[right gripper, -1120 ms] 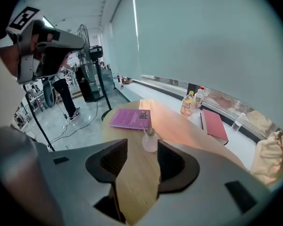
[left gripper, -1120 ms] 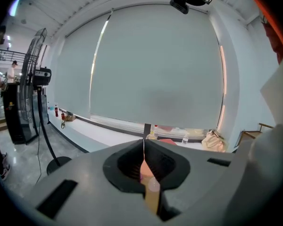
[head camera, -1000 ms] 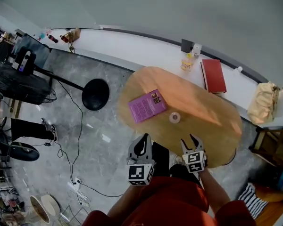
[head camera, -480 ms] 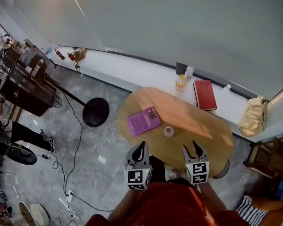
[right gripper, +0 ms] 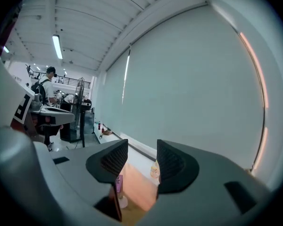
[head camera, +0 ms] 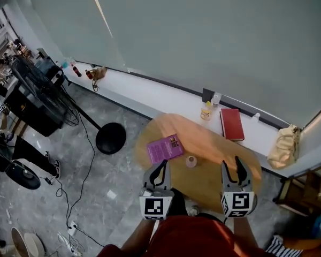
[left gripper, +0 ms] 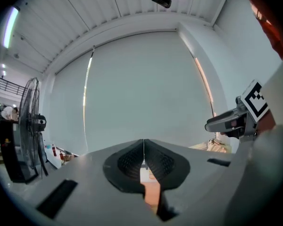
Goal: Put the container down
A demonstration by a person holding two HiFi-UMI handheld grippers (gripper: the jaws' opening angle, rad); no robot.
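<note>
While standing upright near the middle of the oval wooden surface (head camera: 213, 174), touches nothing but the wood: small pale container (head camera: 191, 161), already set down and free of both grippers. Just beside it, to the left and slightly farther away, lying flat: purple book (head camera: 165, 148).

Held over the near edge of the surface, side by side and well apart from each other: left gripper (head camera: 160, 168) and right gripper (head camera: 233, 166), both short of the container. Left gripper with jaws pressed fully together, pads meeting along one thin line, nothing caught between them. Right gripper with jaws moderately apart and empty. Through its gap, in the right gripper view, only the surface far below, with the container and the purple book small at the lower left.

Beyond the surface, along the wall: white ledge (head camera: 171, 96), carrying a red book (head camera: 232, 124), a small yellow bottle (head camera: 206, 111) and, at the right end, a beige bag (head camera: 282, 146). On the grey floor to the left, a black round stand base (head camera: 111, 137); cables trailing across the tiles.
</note>
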